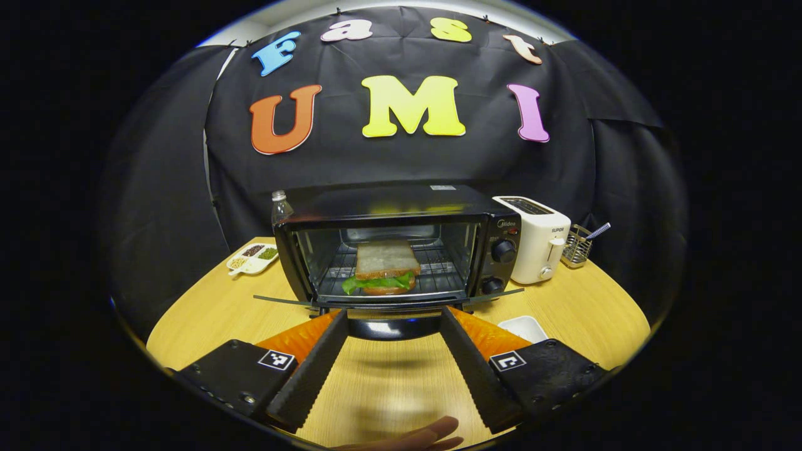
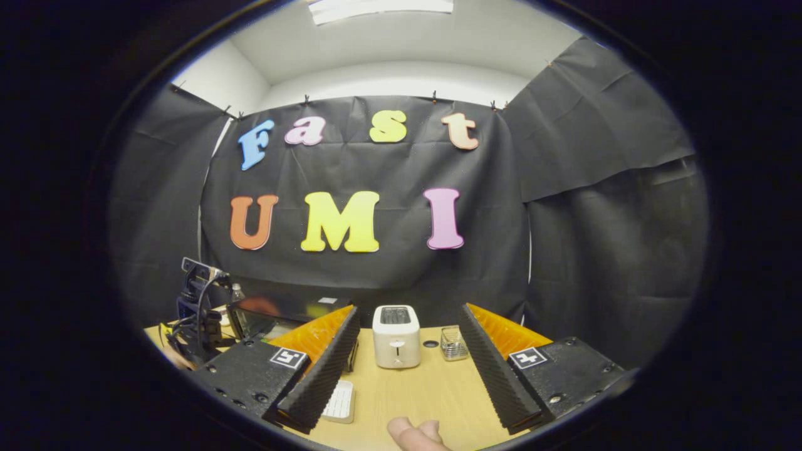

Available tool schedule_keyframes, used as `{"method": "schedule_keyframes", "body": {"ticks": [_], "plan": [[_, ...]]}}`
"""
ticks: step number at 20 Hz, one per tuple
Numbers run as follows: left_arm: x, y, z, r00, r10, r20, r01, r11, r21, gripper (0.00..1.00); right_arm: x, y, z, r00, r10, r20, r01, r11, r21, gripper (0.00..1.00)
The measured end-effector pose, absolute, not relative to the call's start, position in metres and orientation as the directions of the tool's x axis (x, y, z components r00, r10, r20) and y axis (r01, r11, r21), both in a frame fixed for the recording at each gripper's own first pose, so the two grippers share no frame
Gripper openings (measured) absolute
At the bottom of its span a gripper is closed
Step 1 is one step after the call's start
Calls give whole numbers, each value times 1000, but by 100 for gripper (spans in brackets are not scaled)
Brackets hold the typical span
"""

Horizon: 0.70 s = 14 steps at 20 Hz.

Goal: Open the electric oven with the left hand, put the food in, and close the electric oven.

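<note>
- Pale wood is the round surface (image 1: pixel 576 307) that carries everything; a black electric oven with a glass door (image 1: pixel 395 250) stands on it, its door let down flat toward the camera.
- Inside, on the wire rack, lies the food: a sandwich of brown bread with green lettuce (image 1: pixel 385 266) spilling from its front edge.
- In the left gripper view the left tongs (image 1: pixel 393 316) are spread wide, gripping nothing; the fingertips stand at either side of the lowered door's front handle, just at its edge, and whether they touch it I cannot tell.
- That view also takes in a white two-slot toaster (image 1: pixel 536 238) right of the oven, a small wire basket (image 1: pixel 576 246) beyond it, a white divided tray of seeds (image 1: pixel 252 258) at the left, a clear plastic bottle (image 1: pixel 280 207) behind the oven's corner, and a small white dish (image 1: pixel 523 327) near the right finger.
- In the right gripper view the right tongs (image 2: pixel 407 316) are likewise wide apart and empty, held above the surface and well back from the oven, aimed at the toaster.
- From there the oven sits far left, and the other gripper's dark frame with cables (image 2: pixel 197 313) shows in front of it.
- A white ridged thing (image 2: pixel 341 401) lies flat on the wood under the right tongs' left finger.
</note>
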<state>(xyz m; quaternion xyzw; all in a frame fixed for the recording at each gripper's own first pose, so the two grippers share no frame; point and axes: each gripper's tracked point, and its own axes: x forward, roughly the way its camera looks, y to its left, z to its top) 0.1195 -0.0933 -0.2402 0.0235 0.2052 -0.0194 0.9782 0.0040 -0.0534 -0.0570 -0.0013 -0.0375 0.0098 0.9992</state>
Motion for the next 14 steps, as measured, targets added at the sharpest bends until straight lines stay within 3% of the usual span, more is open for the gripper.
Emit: {"method": "schedule_keyframes", "body": {"ticks": [12,13,14], "plan": [[173,-91,-207,950,-25,-312,38,999,38,99,1,-69,-64,998,-6,62,5,1000,12,100],[180,-90,-204,954,-20,-300,34,999,41,99,-1,-70,-65,998,-8,60,8,1000,13,95],[183,-90,-206,950,-25,-311,37,999,35,89,-1,-71,-66,998,-11,59,10,1000,14,95]]}}
